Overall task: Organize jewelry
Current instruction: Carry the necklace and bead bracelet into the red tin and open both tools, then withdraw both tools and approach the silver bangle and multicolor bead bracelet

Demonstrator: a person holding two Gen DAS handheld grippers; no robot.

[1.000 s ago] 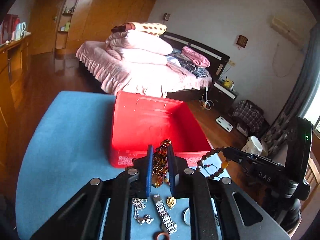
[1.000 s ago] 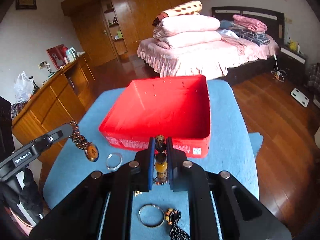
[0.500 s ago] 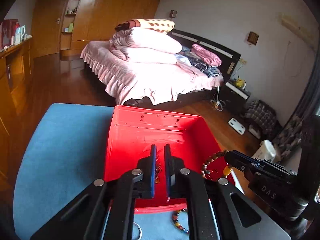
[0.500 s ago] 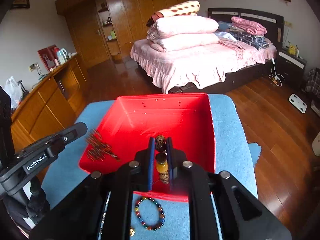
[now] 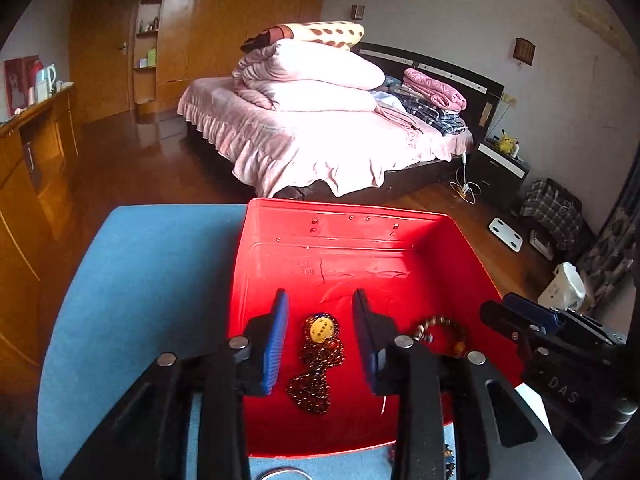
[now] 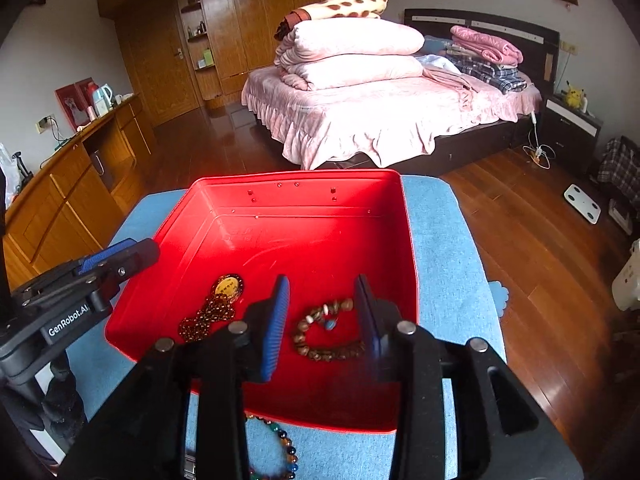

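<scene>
two pieces of jewelry lie on the floor of the red bin [image 6: 404, 240]: a dark beaded necklace with a yellow pendant [image 5: 320, 330] toward its left side and a brown beaded bracelet [image 6: 320, 336] toward its right. the left gripper [image 5: 320, 340] hangs above the necklace with its fingers spread and nothing between them, and the right gripper [image 6: 322, 320] hangs above the bracelet, likewise spread and empty. that placement suggests each piece was let go directly below its gripper, so they sit apart rather than tangled. a multicolored bead bracelet [image 6: 286, 448] waits on the blue mat [image 6: 444, 248] just outside the bin's near wall, probably next.
</scene>
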